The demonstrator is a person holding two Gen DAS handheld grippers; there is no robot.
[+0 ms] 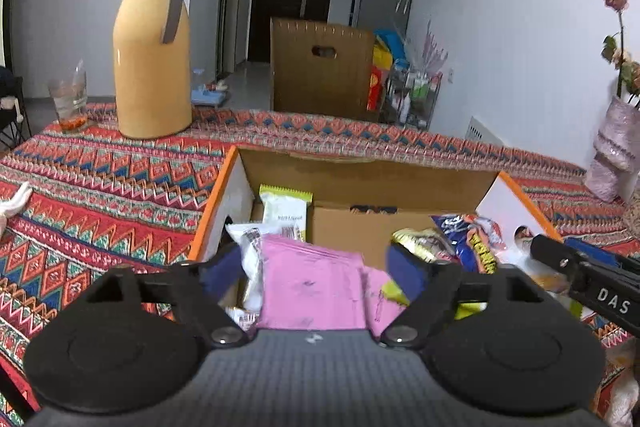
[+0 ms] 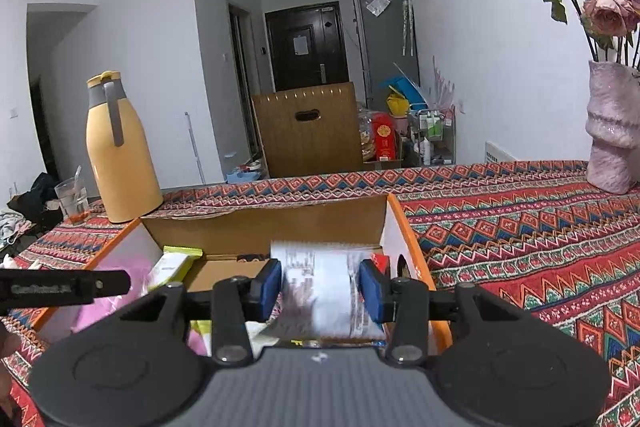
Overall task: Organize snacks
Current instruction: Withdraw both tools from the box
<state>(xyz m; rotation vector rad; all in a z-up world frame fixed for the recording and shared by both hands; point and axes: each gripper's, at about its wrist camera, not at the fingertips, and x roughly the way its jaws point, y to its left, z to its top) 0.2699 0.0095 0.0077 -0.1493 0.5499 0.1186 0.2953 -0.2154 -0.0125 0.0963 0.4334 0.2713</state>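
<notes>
The left gripper (image 1: pixel 314 263) hangs over the near part of the cardboard box (image 1: pixel 360 179), jaws spread wide. Between them lies a pink packet (image 1: pixel 312 283), inside the box; the pads stand clear of its edges. Ahead of the jaws, a white packet with a yellow-green top (image 1: pixel 286 207) leans against an inner cardboard divider (image 1: pixel 360 227). To the right of the jaws sits a blue and yellow snack bag (image 1: pixel 476 239).

The right gripper (image 2: pixel 320 291) holds its jaws partly closed, pinching a white printed packet (image 2: pixel 320 291) over the right part of the box (image 2: pixel 264 227). Both blue pads (image 2: pixel 270 287) touch its sides.

The box rests on the patterned counter (image 2: pixel 520 227). Far left of both jaws stands a yellow flask (image 1: pixel 152 59).
</notes>
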